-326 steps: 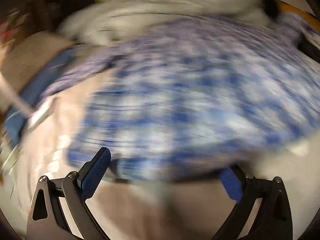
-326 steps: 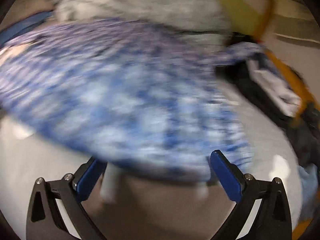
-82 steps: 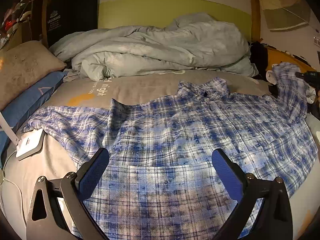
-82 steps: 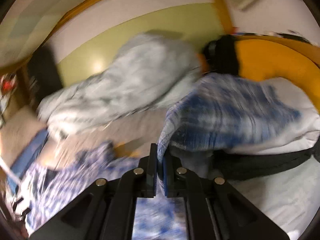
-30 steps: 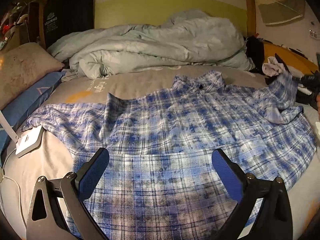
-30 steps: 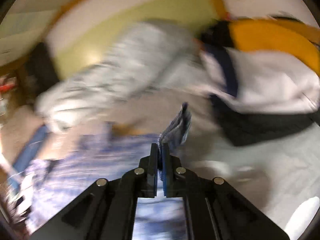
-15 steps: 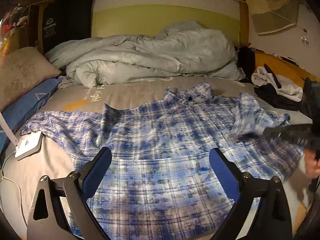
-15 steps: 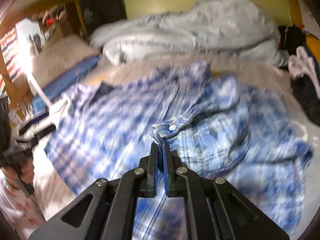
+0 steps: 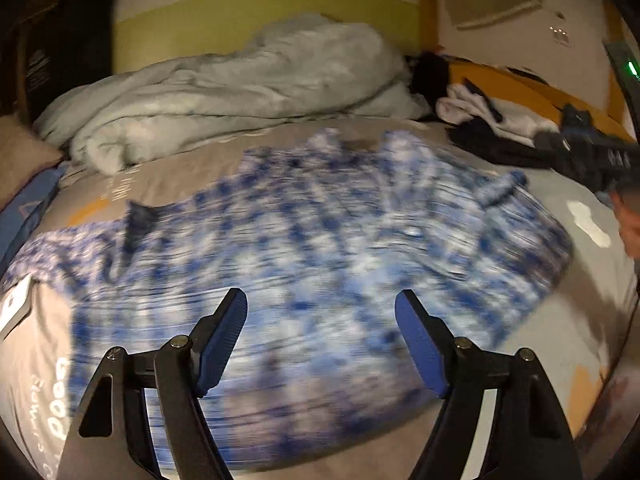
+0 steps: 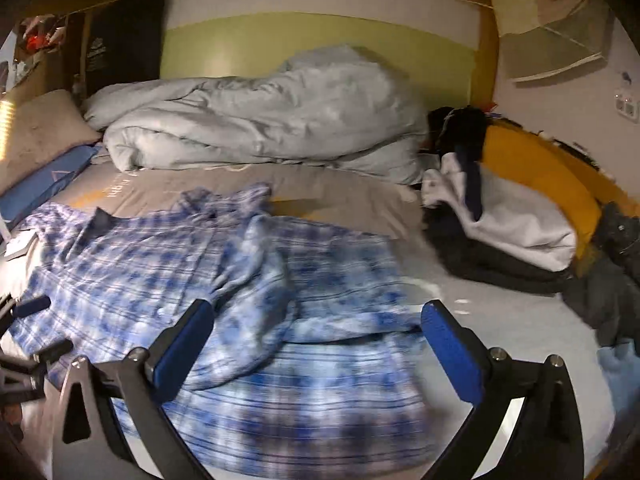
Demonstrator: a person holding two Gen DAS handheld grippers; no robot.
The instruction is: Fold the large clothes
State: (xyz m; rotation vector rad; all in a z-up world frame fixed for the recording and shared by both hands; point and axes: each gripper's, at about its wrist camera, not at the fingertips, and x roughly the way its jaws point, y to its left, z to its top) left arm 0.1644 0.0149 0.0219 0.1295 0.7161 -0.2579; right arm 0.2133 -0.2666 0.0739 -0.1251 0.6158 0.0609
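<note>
One fold only: plaid shirt point(image 10: 160, 272) lies spread on the bed point(image 10: 344, 196), its right sleeve point(image 10: 256, 280) laid across the body (left sleeve still outstretched); remaining folds judged outstanding; left gripper point(image 9: 320, 336) and right gripper point(image 10: 316, 340) both spread, holding nothing

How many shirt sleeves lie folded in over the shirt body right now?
1. On the plaid shirt, the sleeve on the right tool's side lies across the body. The other sleeve is spread toward the pillow side. Both tools, left and right, are open.
</note>
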